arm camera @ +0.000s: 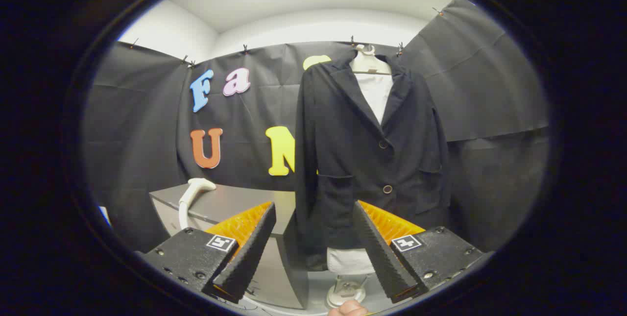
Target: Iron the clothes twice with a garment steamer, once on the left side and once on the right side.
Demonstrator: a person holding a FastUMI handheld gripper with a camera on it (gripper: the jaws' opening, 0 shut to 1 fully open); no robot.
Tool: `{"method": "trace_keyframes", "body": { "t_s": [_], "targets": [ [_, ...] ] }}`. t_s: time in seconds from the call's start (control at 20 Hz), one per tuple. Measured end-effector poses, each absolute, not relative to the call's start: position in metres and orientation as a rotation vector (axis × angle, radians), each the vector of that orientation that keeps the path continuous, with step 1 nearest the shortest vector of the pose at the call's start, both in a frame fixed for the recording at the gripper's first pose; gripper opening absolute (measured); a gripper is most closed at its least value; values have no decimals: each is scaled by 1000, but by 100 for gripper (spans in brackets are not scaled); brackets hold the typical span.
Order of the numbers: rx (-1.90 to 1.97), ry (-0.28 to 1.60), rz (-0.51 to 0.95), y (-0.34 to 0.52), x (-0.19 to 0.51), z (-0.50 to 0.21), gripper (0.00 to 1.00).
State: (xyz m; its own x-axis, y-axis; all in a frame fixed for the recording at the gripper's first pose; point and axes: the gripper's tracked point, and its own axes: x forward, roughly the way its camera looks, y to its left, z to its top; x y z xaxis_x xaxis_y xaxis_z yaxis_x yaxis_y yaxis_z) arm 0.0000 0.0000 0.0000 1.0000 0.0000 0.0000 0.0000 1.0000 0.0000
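Right up close, the gripper (313, 247) has its two fingers (250, 250) spread wide apart, and they've got nothing between them and aren't touching anything, just open air. Each finger has a ridged inner face and a small square marker sitting on the block behind it. There's a bit of a person's hand (349, 308) peeking in at the very bottom, just under the gap between the fingers.

Straight ahead of the fingers, and a little toward the right one, hangs the dark jacket (372, 159). It's buttoned up on a pale mannequin torso (373, 90) with a white shirt showing at the collar and again below the hem. You can see two buttons down the front and patch pockets on both sides. The torso stands on a round pale base (345, 294) on the floor, which lands between the fingers down low.

The garment steamer (192, 198) is off to the left, beyond the left finger. It's a white, curved thing resting on the grey counter (235, 198), well apart from the fingers and a fair way left of the jacket. The counter's corner sits right beside the jacket's sleeve.

Behind everything is the black cloth wall (490, 85), clipped along its top edge, with white wall and ceiling above it.
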Motion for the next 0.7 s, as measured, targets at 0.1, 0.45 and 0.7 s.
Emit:
{"method": "trace_keyframes", "body": {
  "t_s": [0.1, 0.45, 0.7],
  "targets": [
    [7, 0, 13, 1, -3, 3, 100],
    [32, 21, 45, 7, -11, 7, 100],
    [28, 47, 93, 33, -7, 11, 100]
  ]
}}
